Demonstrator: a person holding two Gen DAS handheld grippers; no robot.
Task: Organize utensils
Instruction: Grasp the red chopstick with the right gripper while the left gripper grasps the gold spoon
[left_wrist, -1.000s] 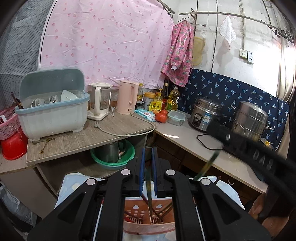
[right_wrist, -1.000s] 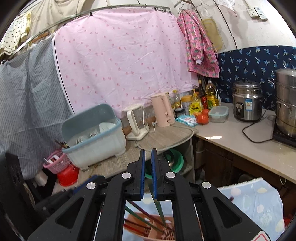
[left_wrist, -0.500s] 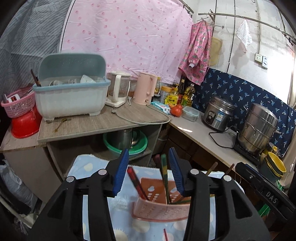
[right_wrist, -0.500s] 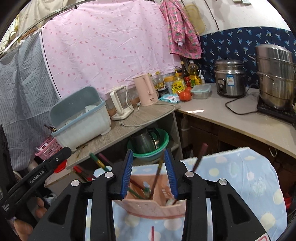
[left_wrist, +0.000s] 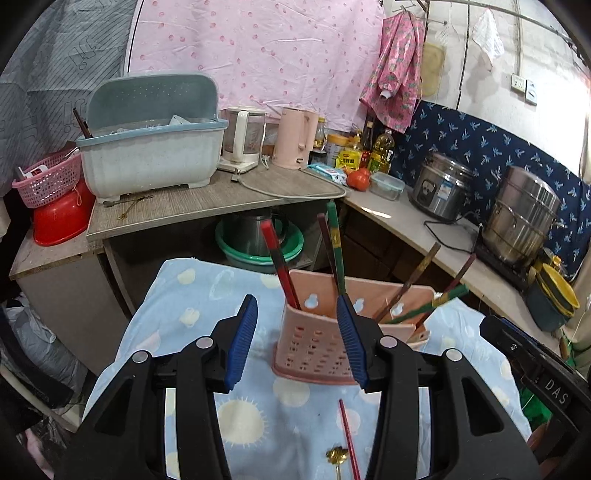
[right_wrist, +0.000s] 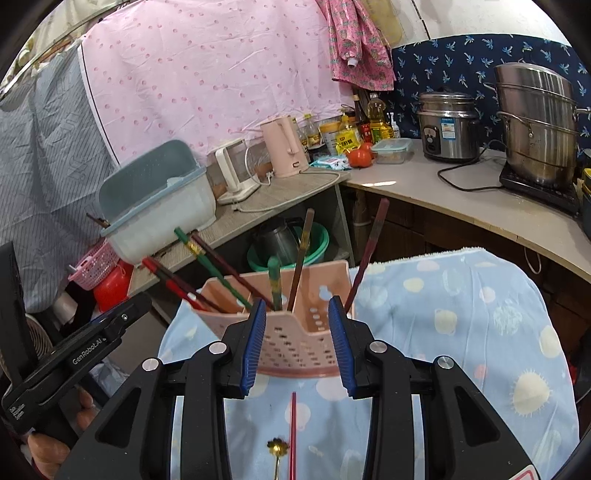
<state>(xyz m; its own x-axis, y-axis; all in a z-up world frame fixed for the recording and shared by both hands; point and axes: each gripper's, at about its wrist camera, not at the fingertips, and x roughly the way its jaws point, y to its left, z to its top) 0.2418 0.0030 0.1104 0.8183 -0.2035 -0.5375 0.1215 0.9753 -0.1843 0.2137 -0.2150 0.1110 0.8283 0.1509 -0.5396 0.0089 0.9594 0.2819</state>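
A pink perforated utensil holder stands on a blue patterned cloth, with several red, green and brown chopsticks leaning in it. On the cloth in front of it lie a red chopstick and a small gold spoon. My left gripper is open just short of the holder, with nothing between its pads. My right gripper is open too, facing the holder from the other side. Each gripper's black body shows at the edge of the other's view.
Behind the cloth stands a low wooden counter with a blue-grey dish box, two kettles and a cable. A green basin sits beneath it. A rice cooker and a steel steamer are on the right-hand counter. A hand holds the left gripper.
Both grippers went from shut to open and sank toward the cloth. The holder, earlier mostly hidden low behind the fingers, now shows whole, and the loose chopstick and spoon have come into view.
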